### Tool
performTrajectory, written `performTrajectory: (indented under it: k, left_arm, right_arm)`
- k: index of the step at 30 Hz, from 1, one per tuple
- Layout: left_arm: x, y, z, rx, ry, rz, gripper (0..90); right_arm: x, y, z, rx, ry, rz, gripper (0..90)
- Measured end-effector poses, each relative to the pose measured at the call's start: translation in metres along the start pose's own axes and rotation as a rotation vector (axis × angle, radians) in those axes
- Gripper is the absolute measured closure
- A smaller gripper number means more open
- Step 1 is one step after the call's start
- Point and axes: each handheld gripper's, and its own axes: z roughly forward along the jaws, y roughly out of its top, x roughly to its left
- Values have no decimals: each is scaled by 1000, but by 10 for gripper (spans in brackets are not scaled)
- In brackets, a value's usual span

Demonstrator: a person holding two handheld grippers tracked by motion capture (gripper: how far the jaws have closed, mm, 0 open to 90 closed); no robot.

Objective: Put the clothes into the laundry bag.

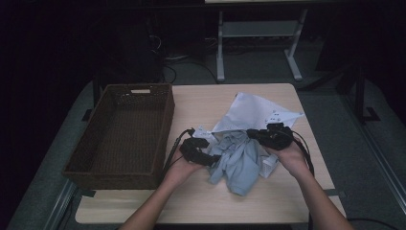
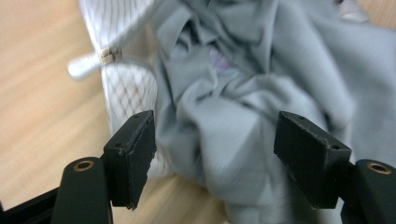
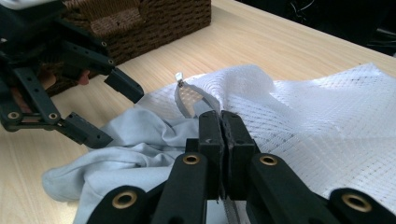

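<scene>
A crumpled grey garment lies on the table, partly spilling from a white mesh bag. My left gripper is at the garment's left side and open. In the left gripper view its jaws stand wide on either side of a fold of the grey garment without pressing it. The mesh bag and its zipper pull lie just behind. My right gripper is shut on the mesh bag's edge at the opening. The left gripper faces it across the garment.
A brown wicker basket stands on the left of the wooden table, with nothing in it. Table legs and cables sit in the dark behind. Bare wood lies along the near edge and the far middle.
</scene>
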Motion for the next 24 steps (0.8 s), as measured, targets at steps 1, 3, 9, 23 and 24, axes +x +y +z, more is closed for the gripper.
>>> performTrajectory:
  k: [1, 3, 9, 23, 24]
  left_arm:
    - [1, -2, 3, 14, -5, 2, 291]
    - [0, -3, 10, 38, -13, 2, 291]
    - [-6, -3, 24, 72, 3, 54, 390]
    - [4, 6, 3, -22, 33, 60, 782]
    - [6, 8, 0, -33, 39, 57, 783]
  right_arm:
    - [0, 0, 1, 4, -3, -1, 868]
    - [0, -1, 2, 9, -4, -7, 869]
    - [0, -5, 6, 25, 0, -12, 869]
    - [-3, -8, 8, 45, -7, -3, 871]
    - [-2, -8, 9, 46, -2, -4, 872]
